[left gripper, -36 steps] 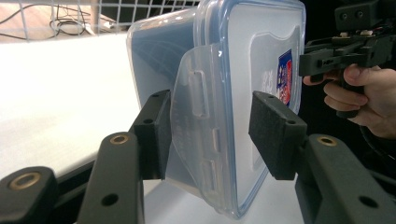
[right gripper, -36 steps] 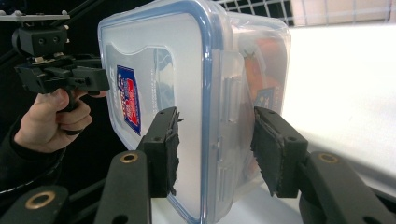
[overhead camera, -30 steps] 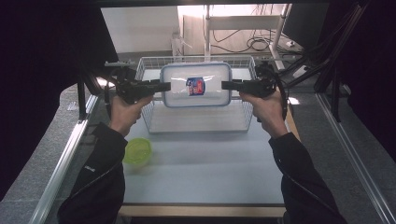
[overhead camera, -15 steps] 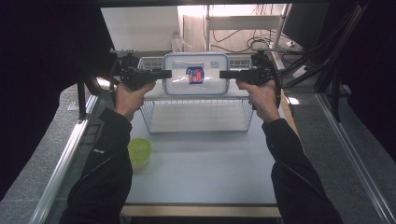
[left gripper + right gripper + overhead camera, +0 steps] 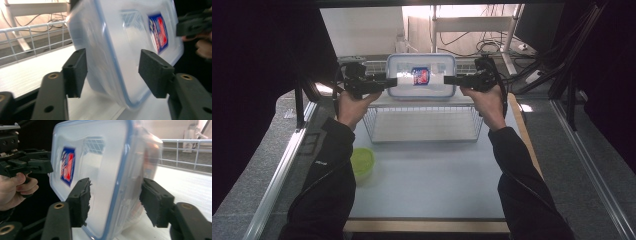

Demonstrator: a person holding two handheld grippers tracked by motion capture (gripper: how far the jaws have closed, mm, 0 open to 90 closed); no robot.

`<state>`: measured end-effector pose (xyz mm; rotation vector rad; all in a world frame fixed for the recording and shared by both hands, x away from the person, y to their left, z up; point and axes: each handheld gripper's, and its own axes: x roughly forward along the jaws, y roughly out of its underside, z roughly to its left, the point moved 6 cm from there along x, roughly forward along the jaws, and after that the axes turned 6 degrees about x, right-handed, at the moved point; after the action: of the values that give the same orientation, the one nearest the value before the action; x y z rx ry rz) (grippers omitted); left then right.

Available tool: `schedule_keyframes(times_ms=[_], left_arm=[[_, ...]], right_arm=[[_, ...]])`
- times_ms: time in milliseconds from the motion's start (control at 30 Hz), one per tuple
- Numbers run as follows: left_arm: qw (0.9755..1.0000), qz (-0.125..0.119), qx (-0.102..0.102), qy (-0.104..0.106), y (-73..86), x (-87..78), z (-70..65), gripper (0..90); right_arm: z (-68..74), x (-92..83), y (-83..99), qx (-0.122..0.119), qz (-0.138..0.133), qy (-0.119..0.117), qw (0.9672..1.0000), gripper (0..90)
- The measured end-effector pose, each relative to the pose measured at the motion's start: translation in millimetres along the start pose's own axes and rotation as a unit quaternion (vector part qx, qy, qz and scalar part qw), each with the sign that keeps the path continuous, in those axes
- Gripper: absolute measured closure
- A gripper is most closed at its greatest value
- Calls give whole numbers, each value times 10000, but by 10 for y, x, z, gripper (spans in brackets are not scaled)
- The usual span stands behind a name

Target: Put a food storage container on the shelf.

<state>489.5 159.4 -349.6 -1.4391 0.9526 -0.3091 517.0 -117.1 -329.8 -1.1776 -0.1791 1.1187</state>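
Note:
A clear plastic container (image 5: 421,76) with a blue-rimmed lid and a red-and-blue label is held in the air over the far end of a white wire basket (image 5: 377,131). It is tipped so that its lid faces the high camera. My left gripper (image 5: 391,81) is shut on its left end and my right gripper (image 5: 449,80) on its right end. In the left gripper view the container (image 5: 130,37) passes between the jaws of the left gripper (image 5: 112,70), lid edge down the middle. The right gripper view shows the container (image 5: 100,157) in the right gripper (image 5: 115,200) likewise.
The wire basket stands on the pale table (image 5: 437,180), with nothing in it. A lime-green round lid or bowl (image 5: 362,162) lies by my left forearm. A metal rail (image 5: 277,175) runs along the left side. Cables and shelving stand behind the table.
Both grippers have carried the container up and away from me, from just over the basket's middle to above its far rim. It has tipped more upright.

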Motion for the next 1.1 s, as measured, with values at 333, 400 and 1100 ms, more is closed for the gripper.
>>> schedule_keyframes(times_ms=[333,400,1100], left_arm=[[10000,14,-65,37,34,69,-3,427],[10000,-7,-51,15,35,77,-9,425],[9985,-38,431,-332,233,-160,-213,658]], right_arm=[[-58,50,-37,31,-88,247,9997,324],[-51,60,-48,-75,-158,349,9992,296],[-23,-200,224,-814,-279,719,9937,623]])
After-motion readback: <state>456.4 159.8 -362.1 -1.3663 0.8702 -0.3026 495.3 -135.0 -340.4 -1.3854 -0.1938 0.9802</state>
